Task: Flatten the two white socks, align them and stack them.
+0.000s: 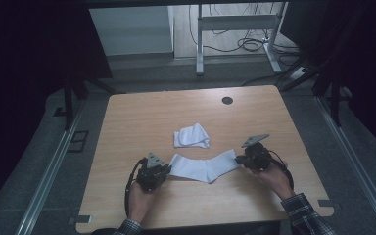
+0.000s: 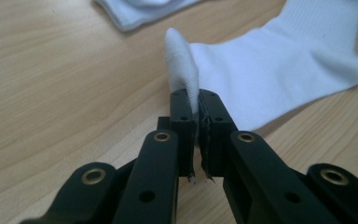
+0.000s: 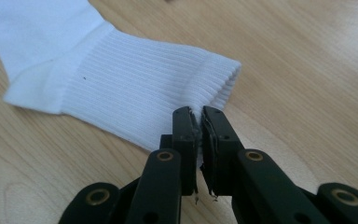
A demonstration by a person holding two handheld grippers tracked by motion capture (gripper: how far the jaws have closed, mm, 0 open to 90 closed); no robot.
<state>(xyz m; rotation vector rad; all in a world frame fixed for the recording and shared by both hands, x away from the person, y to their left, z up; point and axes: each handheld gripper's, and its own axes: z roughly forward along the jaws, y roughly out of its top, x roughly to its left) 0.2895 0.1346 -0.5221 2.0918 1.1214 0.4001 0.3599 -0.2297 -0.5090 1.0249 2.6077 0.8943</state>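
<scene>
Both ends of sock (image 1: 203,167) pinched: left gripper (image 2: 195,100) at toe, right gripper (image 3: 196,116) at cuff; keep taut, level.

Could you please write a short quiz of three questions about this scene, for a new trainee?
1. True or false: the left gripper is shut on the toe end of the flat sock.
2. Which part of that sock does the right gripper pinch? A) the heel B) the ribbed cuff C) the toe
3. What lies on the table just beyond the flat sock?

Key
1. True; its jaws pinch a raised fold of the toe.
2. B.
3. A second white sock, folded into a bundle.
</scene>
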